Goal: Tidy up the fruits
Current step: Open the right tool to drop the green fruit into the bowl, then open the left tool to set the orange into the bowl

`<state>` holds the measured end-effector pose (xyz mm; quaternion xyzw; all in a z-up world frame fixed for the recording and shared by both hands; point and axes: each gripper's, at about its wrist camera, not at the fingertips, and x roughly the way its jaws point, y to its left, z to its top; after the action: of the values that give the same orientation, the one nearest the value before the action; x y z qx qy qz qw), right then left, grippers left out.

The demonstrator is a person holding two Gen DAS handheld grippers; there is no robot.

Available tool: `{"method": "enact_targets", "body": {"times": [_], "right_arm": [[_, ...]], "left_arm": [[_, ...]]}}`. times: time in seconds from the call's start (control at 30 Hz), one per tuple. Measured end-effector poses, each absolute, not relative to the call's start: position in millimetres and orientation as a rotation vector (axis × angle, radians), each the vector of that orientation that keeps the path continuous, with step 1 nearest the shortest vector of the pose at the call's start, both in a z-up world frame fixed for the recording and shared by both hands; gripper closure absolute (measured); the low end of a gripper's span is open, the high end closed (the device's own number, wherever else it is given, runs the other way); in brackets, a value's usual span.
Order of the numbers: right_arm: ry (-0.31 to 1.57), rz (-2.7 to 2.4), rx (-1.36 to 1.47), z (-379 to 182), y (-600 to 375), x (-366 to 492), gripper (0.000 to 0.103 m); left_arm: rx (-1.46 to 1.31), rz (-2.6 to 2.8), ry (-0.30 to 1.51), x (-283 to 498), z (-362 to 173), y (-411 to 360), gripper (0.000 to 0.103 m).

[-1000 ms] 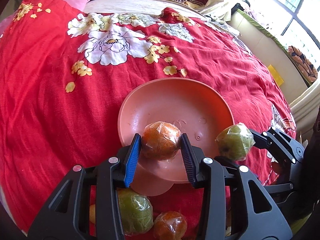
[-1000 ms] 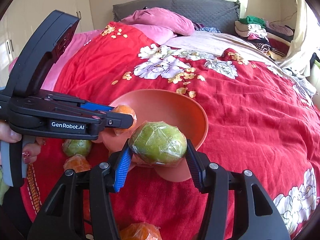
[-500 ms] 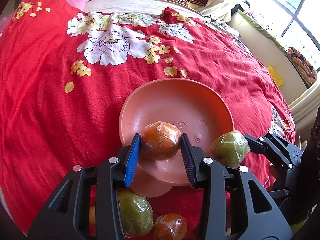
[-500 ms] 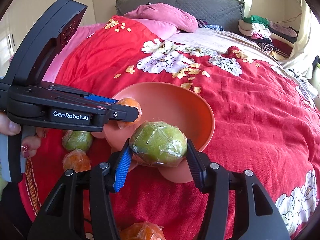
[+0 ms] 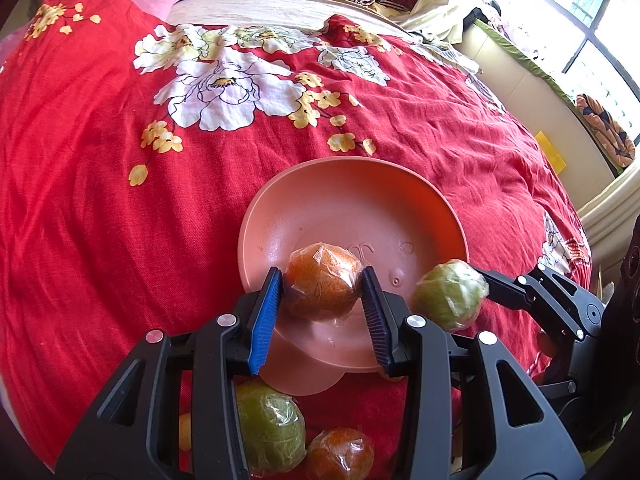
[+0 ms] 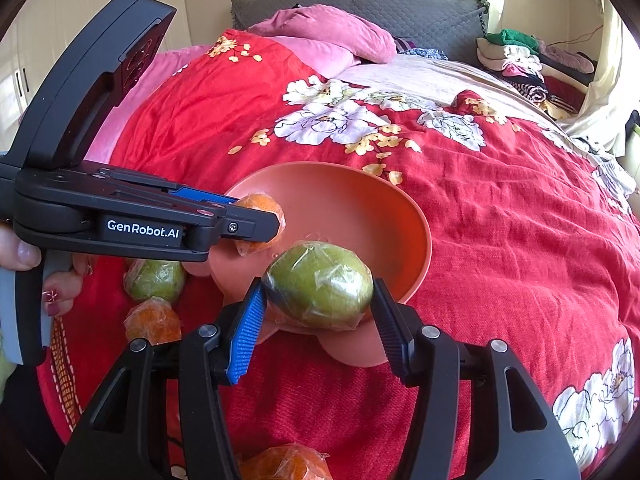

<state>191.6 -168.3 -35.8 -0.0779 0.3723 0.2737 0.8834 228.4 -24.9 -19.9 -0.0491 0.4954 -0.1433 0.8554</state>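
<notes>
A salmon-pink bowl (image 5: 352, 204) (image 6: 404, 216) stands tilted on the red floral bedspread. My left gripper (image 5: 322, 294) is shut on a plastic-wrapped orange (image 5: 322, 280) and holds it over the bowl's near rim; the orange also shows in the right wrist view (image 6: 262, 206). My right gripper (image 6: 318, 308) is shut on a wrapped green fruit (image 6: 320, 284) at the bowl's near edge; that fruit shows in the left wrist view (image 5: 450, 294) at the bowl's right rim.
On the bedspread (image 5: 100, 200) in front of the bowl lie a wrapped green fruit (image 5: 270, 428) (image 6: 156, 280) and a wrapped orange (image 5: 340, 456) (image 6: 152, 322). Another wrapped orange (image 6: 284, 464) lies below my right gripper. Pink pillows (image 6: 328, 36) and piled clothes (image 6: 516, 56) lie at the far end.
My right gripper has carried the green fruit in toward the bowl's rim. My left gripper and its orange have stayed nearly still over the bowl.
</notes>
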Motion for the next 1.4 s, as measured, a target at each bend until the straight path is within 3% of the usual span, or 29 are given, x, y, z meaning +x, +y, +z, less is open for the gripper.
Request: {"method": "enact_targets", "body": {"times": [0.37,0.7,1.4], "right_arm": [[0.775,0.573,-0.152,-36,-169,191,0.050],[0.764,0.552,-0.114,-29,-180,185,0.042],[0.755,0.520,-0.063,-22,-196,180,0.029]], "left_arm": [[-0.104,-0.300,1.046,229,-21,-25,0.070],[-0.103,-0.300,1.046,228,-21,-25,0.070],[-0.106,-0.295,1.022,220,-12,-27,0.054]]}}
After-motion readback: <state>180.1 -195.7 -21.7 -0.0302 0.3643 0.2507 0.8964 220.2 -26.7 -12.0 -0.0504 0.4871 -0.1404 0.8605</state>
